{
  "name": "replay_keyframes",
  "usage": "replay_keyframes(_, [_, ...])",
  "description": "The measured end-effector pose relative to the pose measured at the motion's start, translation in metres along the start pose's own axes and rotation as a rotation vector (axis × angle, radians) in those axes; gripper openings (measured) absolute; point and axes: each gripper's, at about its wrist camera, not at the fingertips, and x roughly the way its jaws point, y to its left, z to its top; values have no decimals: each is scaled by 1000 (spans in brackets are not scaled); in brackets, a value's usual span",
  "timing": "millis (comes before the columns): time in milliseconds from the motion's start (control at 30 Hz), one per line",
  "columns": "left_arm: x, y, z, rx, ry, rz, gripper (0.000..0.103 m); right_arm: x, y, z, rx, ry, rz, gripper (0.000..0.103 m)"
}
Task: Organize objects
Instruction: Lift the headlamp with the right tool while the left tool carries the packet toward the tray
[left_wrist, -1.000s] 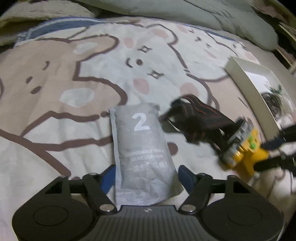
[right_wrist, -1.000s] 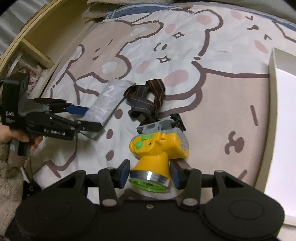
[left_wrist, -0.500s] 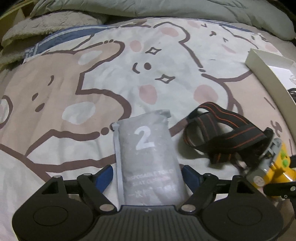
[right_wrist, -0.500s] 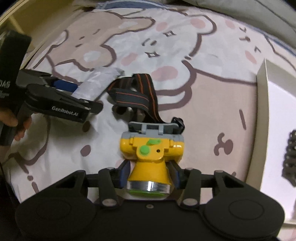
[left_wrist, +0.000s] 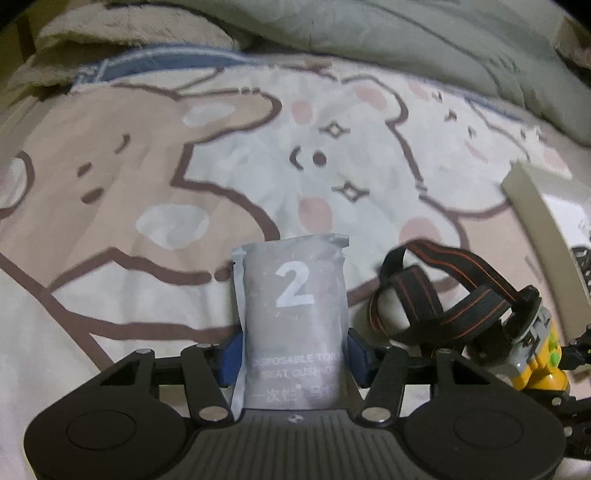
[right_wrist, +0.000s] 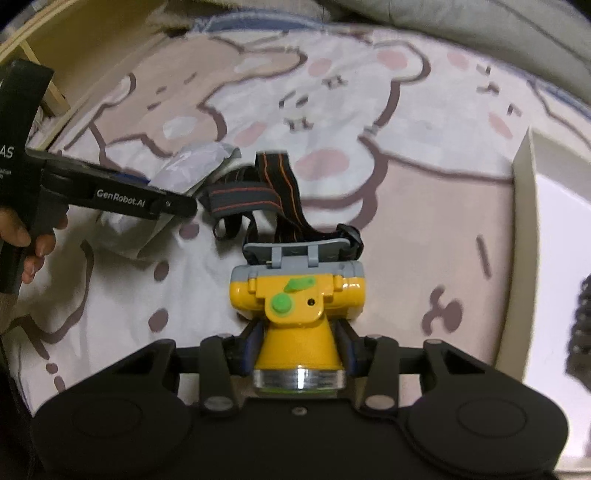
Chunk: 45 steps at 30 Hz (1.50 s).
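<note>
Grey foil, crinkled and printed with a large white 2, makes up the packet that lies flat on the cartoon-bear bedsheet with its lower half between the blue pads of the left gripper; the jaws are closing and the pads look to be touching its two long edges, so I judge it clamped or very nearly so. Just beside it to the right lies the yellow headlamp, whose narrow cone sits between the pads of the right gripper; those jaws are closing too and appear pressed against the cone. Its black and orange strap trails loose across the sheet toward the packet and ends close to the left tool. Further right stands the white box, the likely place for both items. The packet is thin and slick, so a grip on its edges alone could buckle it or let it slide out on the lift. The cone tapers, so the lamp could squirt forward out of the pads. The dangling strap might also snag the left gripper or drag the packet if both hands rise together.
</note>
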Motion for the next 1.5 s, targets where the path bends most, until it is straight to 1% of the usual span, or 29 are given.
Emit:
replay_keyframes(167, [-27,0,11,-26,-84,-7,57,-23,-6,11,12,-98,6,44])
replay_keyframes(267, [-46,-4,17,-14,-146,6,57,-38,-8,17,13,-157,5,44])
replay_keyframes(400, [-69,-9,24,-29,-213,-15,57,-59,-12,24,5,-238,-6,44])
replay_keyframes(533, [-88,-19,28,-28,-266,-31,57,-83,-21,27,16,-313,-6,44])
replay_keyframes(633, [-99,-30,32,-21,-295,-46,57,-97,-29,28,29,-354,-12,44])
replay_keyframes(800, [-108,-49,37,-9,-328,-70,57,-120,-45,24,58,-403,-27,44])
replay_keyframes(933, [-109,-68,41,1,-345,-90,57,-141,-64,16,81,-443,-51,44])
replay_keyframes(1133, [-112,-100,54,28,-378,-135,57,-161,-103,19,97,-480,-123,44])
replay_keyframes(1333, [-107,-141,71,76,-396,-184,57,-158,-149,23,135,-480,-179,44])
replay_keyframes(1500, [-90,-178,88,89,-373,-240,57,-143,-190,19,181,-460,-189,44])
